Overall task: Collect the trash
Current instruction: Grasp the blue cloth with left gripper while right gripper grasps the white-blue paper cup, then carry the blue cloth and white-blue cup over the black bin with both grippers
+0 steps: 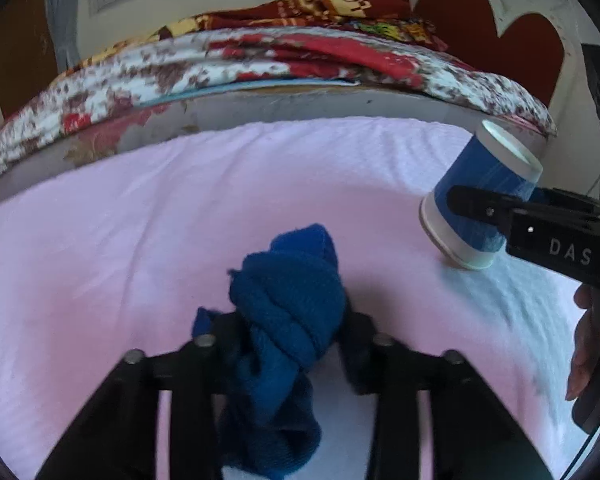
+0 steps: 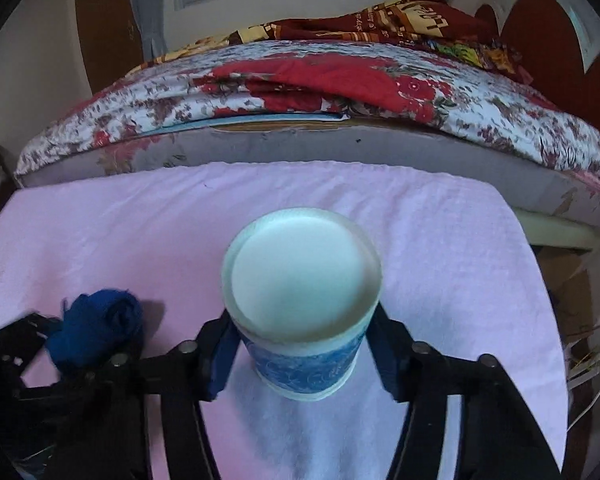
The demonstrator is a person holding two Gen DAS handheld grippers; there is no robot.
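On a pink towel (image 2: 440,240) spread over a bench beside a bed (image 2: 300,92), two hand-held grippers take hold of trash at once. At left, the left gripper (image 1: 288,336) has its jaws clenched on a knotted blue cloth (image 1: 288,288), which bunches up between them while its tail trails back toward the camera. At right, the right gripper (image 2: 300,344) has its jaws against opposite sides of an upturned blue-and-white cup (image 2: 302,312), base up, rim on the towel; they appear to be grasping it, though the cup shows no dent. A person's hand (image 1: 592,340) steadies that tool at the frame's edge. Both items seem secured, so the pickup step looks nearly done. Next, each must be lifted clear and carried to a bin, none of which is visible; the light cup calls for a gentle squeeze.
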